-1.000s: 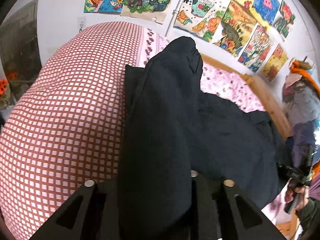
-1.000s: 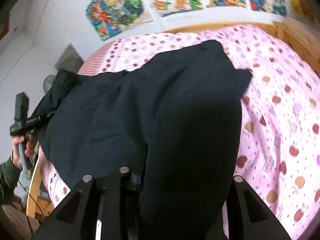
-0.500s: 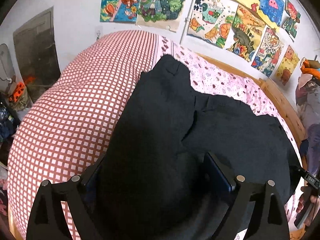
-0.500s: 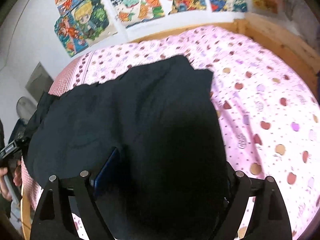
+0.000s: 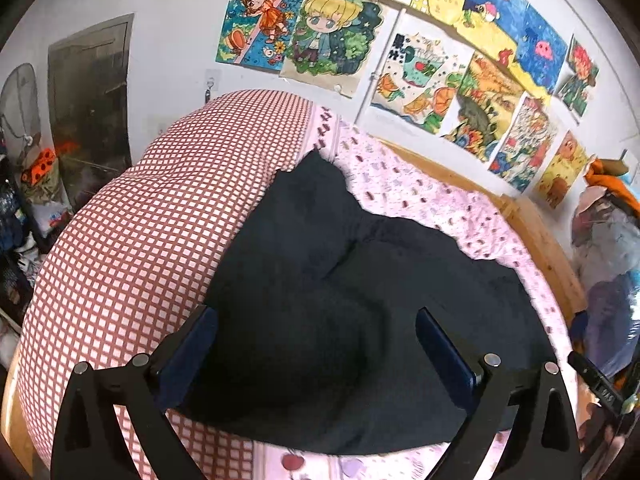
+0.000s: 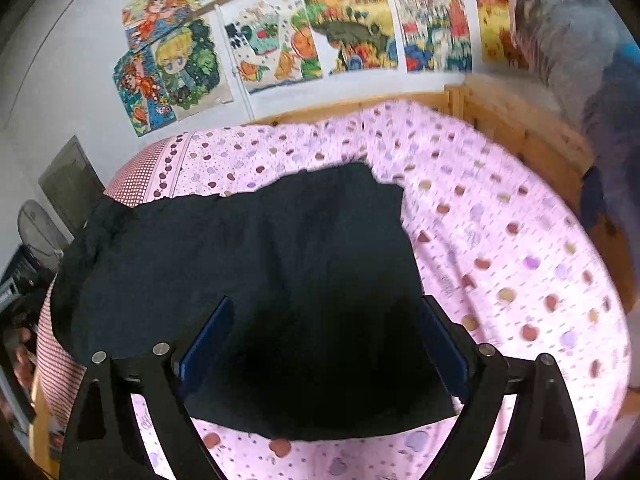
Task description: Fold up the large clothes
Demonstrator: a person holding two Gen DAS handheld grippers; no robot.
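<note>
The black garment [image 5: 360,300] lies spread on the bed [image 5: 420,200], its near hem toward 6 o'clock and a pointed corner reaching toward 12. In the left wrist view its left part overlaps the red-checked quilt [image 5: 140,240] at 9 o'clock, and the rest sits on the pink sheet, with a fold line running up the middle. The left gripper [image 5: 316,336] hangs over the near part of the cloth with its jaws spread wide and nothing between them; the blue pads [image 5: 196,344] stand apart on either side of the fabric.

In the right wrist view the garment [image 6: 260,280] fills the centre and stretches out toward 9 o'clock, with pink sheet [image 6: 500,260] bare from 1 to 5 o'clock. The right gripper [image 6: 324,344] is likewise released, jaws wide, above the near hem. Drawings [image 6: 280,40] line the wall at 12 o'clock, and the wooden frame [image 6: 520,128] runs along 2 o'clock.
</note>
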